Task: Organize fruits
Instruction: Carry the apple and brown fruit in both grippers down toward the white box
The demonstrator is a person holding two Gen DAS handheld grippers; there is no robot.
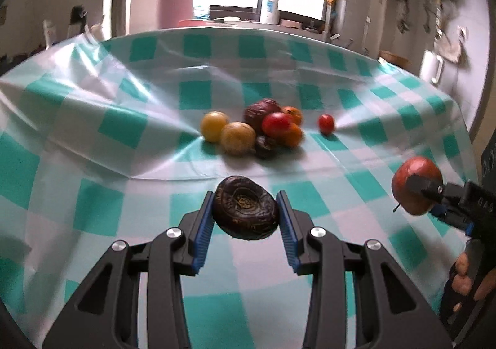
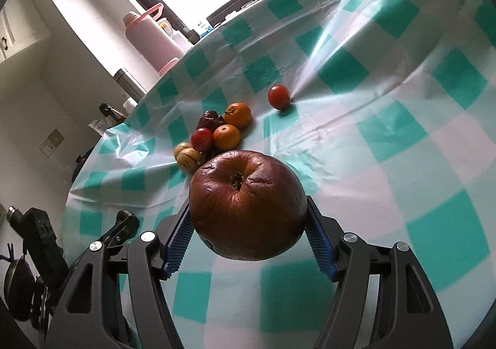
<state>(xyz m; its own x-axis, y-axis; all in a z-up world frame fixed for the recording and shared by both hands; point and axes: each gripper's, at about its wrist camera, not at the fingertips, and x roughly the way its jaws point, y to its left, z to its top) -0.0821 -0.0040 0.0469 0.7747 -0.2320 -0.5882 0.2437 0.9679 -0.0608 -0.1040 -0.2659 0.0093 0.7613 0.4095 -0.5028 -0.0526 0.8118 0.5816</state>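
- Kitchen-like room, bright window behind; table under a crinkled teal-and-white checked tablecloth [image 1: 93,138].
- My left gripper [image 1: 246,218] is closed down narrow, blue pads pinching a dark wrinkled fruit [image 1: 245,212], probably a passion fruit, held clear of the cloth.
- My right gripper [image 2: 248,221] is spread much wider, pads pressed to both sides of a big shrivelled red apple [image 2: 248,206], also off the table.
- The fruit pile [image 1: 254,133] sits mid-table: two yellow, two orange, a red one, a couple of dark ones, all touching.
- One small red tomato [image 1: 326,123] lies apart, right of the pile.
- Step, my read: carrying both fruits in toward the pile.
- Next: bring each down beside its like, dark one by the dark ones, apple on the red side, and open slowly; round fruit may roll on this slick creased cloth.
- Stray tomato not yet gathered.
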